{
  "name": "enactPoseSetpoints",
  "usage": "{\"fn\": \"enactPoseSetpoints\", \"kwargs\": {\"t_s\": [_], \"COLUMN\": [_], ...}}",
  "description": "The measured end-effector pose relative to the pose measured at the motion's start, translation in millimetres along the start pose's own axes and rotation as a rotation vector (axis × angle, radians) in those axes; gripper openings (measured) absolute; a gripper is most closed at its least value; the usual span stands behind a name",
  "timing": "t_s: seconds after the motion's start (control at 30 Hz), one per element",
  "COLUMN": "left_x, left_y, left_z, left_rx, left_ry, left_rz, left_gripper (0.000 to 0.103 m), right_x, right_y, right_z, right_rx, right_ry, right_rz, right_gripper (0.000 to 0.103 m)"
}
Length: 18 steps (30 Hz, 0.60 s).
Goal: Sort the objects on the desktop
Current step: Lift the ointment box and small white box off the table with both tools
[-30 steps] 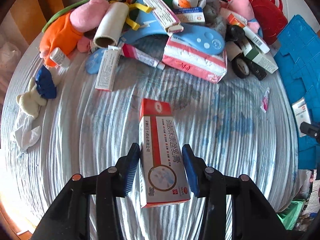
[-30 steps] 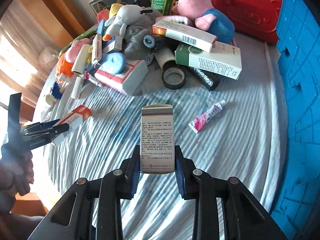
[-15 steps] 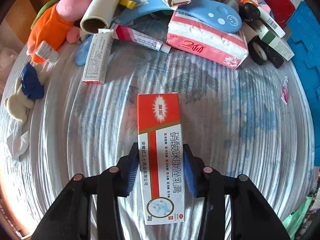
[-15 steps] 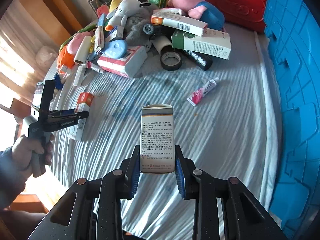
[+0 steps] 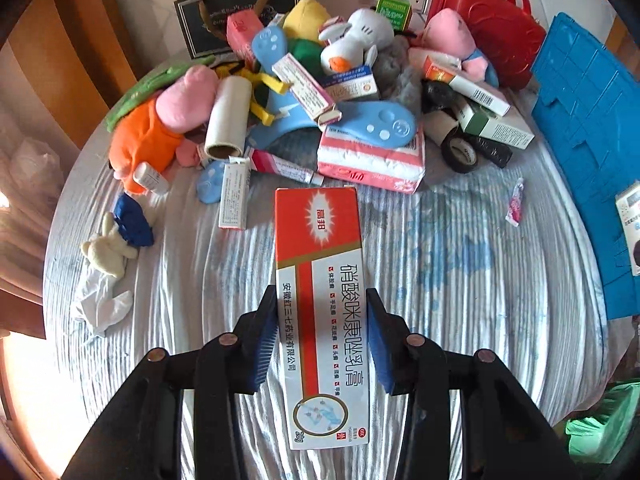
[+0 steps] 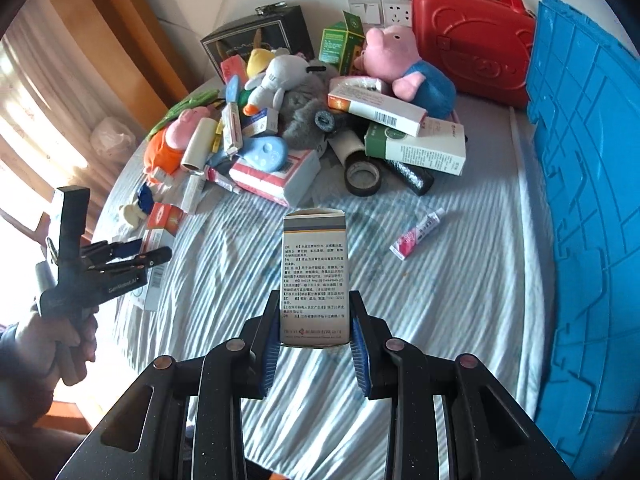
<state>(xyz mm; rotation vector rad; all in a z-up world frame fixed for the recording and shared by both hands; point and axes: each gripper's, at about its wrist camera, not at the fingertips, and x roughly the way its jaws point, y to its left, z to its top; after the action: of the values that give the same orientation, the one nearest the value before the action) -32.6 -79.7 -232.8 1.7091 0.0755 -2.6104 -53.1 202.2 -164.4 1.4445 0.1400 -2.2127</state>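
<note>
Left wrist view: left tongs [image 5: 322, 340] pinching the red-and-white box [image 5: 320, 296], right tongs [image 6: 314, 334] pinching the grey-printed box [image 6: 315, 276]; I'd carry both toward the blue crate [image 6: 580, 168] at 3 o'clock, squeeze steady.

Red-and-white box [image 5: 320, 300]; grey-and-white box [image 6: 315, 272]; blue-and-white striped cloth [image 6: 460, 300]; blue crate [image 6: 592, 160]; red case [image 6: 472, 44].

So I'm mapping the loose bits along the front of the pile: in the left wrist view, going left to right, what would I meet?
Small cream plush with blue top → white upright-lying medicine box → pink tissue pack → black tape roll → small pink sachet → blue crate lid.
</note>
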Motion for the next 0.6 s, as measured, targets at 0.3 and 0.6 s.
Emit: {"fn": "enactPoseSetpoints", "kwargs": {"t_s": [0.3,0.6], "left_x": [-89,-160], "left_y": [-22,-54], "left_z": [26,46], "left_rx": [0.024,0.055], "left_ry": [-0.134,-0.272], "left_rz": [-0.013,-0.019], "left_gripper": [0.041,0.041], "right_x": [-51,-109], "right_y": [12,12], "right_z": [13,22], "right_rx": [-0.042,-0.099], "right_ry": [-0.079,-0.167], "right_rz": [0.028,0.064], "right_gripper": [0.030,0.030]}}
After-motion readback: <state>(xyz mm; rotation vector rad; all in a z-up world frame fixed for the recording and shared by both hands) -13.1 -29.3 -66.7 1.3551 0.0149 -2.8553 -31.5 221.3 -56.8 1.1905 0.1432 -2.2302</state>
